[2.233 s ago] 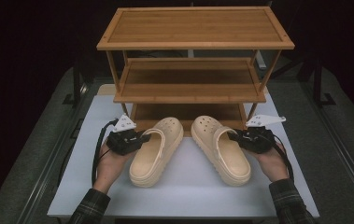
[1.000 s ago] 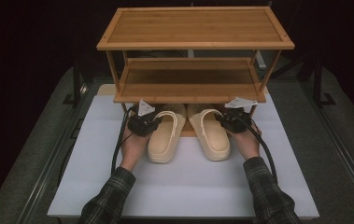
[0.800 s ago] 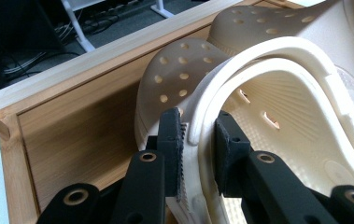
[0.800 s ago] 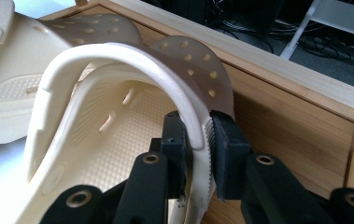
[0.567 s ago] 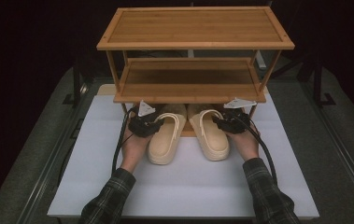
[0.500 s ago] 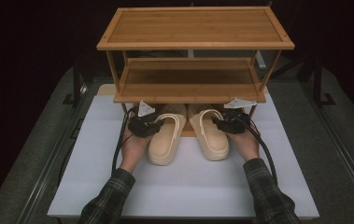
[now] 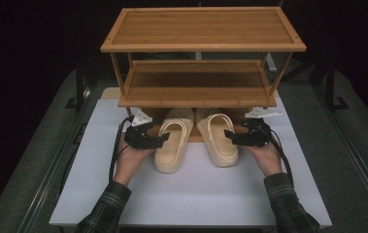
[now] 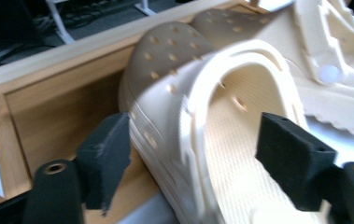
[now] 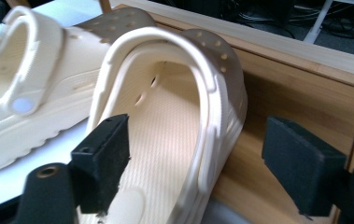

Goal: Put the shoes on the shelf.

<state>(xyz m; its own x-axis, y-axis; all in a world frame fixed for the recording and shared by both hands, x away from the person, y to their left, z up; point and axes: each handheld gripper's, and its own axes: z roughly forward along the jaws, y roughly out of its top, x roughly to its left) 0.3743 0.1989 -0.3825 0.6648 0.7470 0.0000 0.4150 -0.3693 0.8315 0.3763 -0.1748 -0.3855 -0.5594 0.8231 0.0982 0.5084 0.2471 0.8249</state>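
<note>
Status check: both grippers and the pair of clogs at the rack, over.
Left gripper open, straddling left clog sidewall. Right gripper open around right clog sidewall. Toes on rack bottom shelf, heels on white mat.

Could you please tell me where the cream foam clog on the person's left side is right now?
In the high view, the left cream foam clog lies on the white table mat, toe tucked onto the wooden rack's bottom shelf, beside its twin, the open left gripper straddling its outer wall.

I note cream perforated clogs (image 7: 174, 144), a tan bamboo rack (image 7: 203, 29), black grippers (image 7: 153, 141), plaid sleeves (image 7: 103, 212), a white mat (image 7: 191, 194).
</note>
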